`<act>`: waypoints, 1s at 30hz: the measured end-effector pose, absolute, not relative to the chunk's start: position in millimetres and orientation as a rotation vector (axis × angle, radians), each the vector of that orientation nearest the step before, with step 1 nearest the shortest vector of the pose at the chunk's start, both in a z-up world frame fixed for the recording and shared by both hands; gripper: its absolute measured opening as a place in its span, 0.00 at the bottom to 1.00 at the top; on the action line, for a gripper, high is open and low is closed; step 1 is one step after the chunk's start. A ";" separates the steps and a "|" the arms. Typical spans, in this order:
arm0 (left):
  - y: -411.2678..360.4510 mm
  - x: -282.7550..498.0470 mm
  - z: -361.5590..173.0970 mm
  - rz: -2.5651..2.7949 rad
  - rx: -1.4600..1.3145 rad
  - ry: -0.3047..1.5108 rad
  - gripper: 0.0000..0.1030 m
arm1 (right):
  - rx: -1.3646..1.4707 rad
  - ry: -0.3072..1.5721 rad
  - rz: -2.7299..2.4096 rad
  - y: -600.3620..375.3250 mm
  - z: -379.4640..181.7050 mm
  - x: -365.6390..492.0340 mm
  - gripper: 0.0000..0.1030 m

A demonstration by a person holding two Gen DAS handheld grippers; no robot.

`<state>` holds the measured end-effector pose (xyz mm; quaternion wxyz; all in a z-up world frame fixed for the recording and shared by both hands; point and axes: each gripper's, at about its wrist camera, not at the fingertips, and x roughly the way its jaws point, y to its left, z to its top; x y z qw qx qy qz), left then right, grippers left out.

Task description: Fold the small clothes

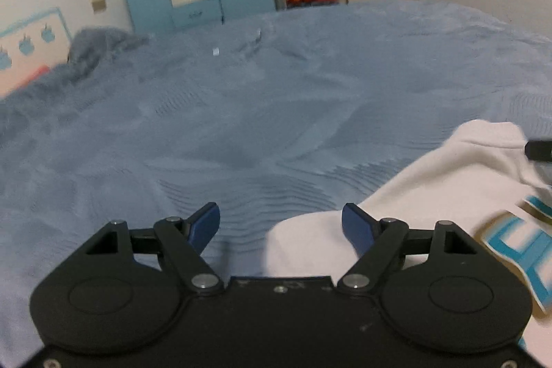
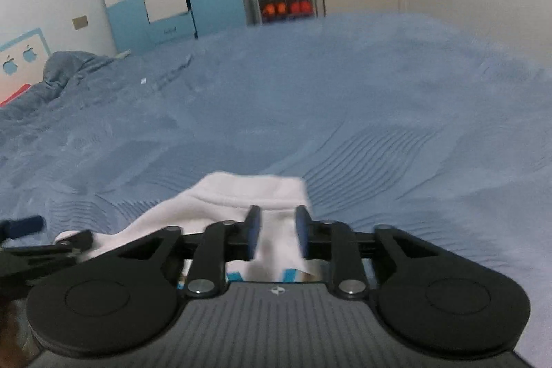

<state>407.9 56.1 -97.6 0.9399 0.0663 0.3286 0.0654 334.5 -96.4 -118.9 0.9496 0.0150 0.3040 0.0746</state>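
Left black two-finger gripper with blue pads [image 1: 280, 223]: jaws spread wide, nothing between them, over the textured blue bedspread [image 1: 224, 126], right pad at the edge of the white garment with turquoise lettering [image 1: 448, 188]. Garment lies on the bedspread, to the right in the left view. Right gripper [image 2: 276, 230]: jaws narrowed, white cloth between the pads; whether it is actually pinched, cannot tell.
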 end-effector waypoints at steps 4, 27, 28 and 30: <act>70.8 343.3 -61.6 0.053 0.059 0.710 0.78 | 0.042 0.642 0.213 -117.6 -91.0 287.4 0.56; 54.4 153.4 -124.4 -0.038 0.056 0.973 0.80 | -0.198 1.006 0.428 -82.2 -134.8 171.7 0.11; 54.4 154.9 -124.1 -0.032 0.041 0.974 0.80 | -0.191 1.001 0.421 -83.9 -139.4 171.6 0.11; 49.3 155.5 -107.6 -0.048 0.086 0.957 0.77 | -0.147 0.982 0.430 -87.4 -128.1 175.4 0.12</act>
